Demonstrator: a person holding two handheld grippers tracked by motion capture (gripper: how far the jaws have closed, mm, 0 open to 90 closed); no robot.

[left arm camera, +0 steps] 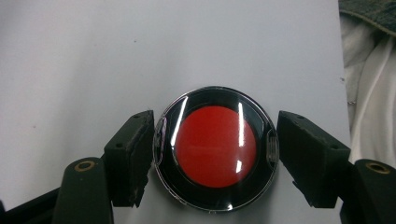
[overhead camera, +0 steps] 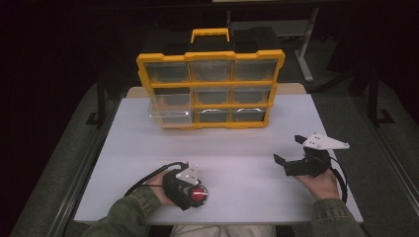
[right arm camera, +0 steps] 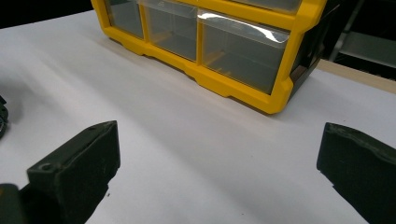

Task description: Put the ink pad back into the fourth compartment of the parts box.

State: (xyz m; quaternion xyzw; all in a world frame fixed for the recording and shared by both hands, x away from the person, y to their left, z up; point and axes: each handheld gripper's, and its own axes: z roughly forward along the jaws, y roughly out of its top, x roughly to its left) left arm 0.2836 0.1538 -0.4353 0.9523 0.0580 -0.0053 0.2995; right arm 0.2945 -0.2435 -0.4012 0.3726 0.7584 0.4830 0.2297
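A round red disc [left arm camera: 215, 145] with a black, chrome-edged rim lies flat on the white table top [left arm camera: 93, 56]. My left gripper [left arm camera: 215, 151] points down over it, and its two black pads [left arm camera: 133, 151] press on the rim from both sides. In the high view this gripper [overhead camera: 197, 190] and the red disc [overhead camera: 199, 194] sit near the table's front edge, left of centre. My right gripper [overhead camera: 288, 149] rests in a hand at the front right. In its own view the right gripper [right arm camera: 219, 144] stands wide open with bare table between the jaws.
A yellow organizer [overhead camera: 211, 85] with clear drawers stands upright at the back of the white table [overhead camera: 237, 148]; one clear drawer [overhead camera: 170, 107] on its left side is pulled out. The organizer [right arm camera: 210, 42] faces the right gripper. Dark floor surrounds the table.
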